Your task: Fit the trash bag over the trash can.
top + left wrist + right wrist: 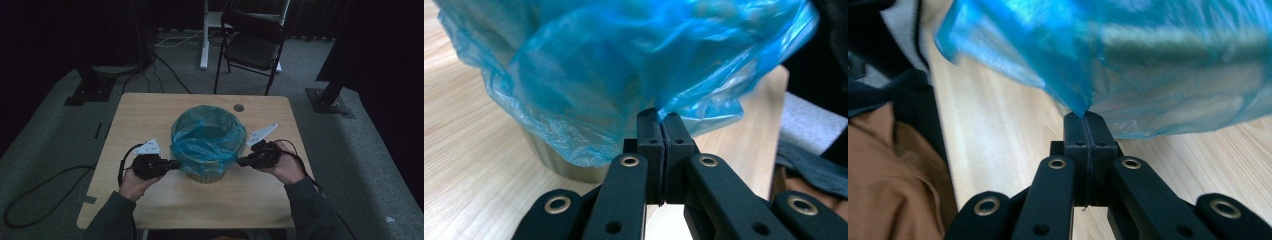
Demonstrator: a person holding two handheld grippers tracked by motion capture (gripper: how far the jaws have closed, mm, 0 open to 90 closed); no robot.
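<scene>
A small round bin lined with a blue plastic bag stands in the middle of the wooden table. The bag's edge is folded down over the rim. My left gripper is at the bin's left side, its jaws pressed together on a pinch of the bag's hanging edge; the tips meet with the film between them. My right gripper is at the bin's right side, likewise shut on the bag's edge. The bin's beige wall shows under the film.
A cable hole lies in the tabletop behind the bin. Beyond the table stand a black folding chair and a white desk leg. Cables trail over the carpet, and dark stand bases sit at both sides.
</scene>
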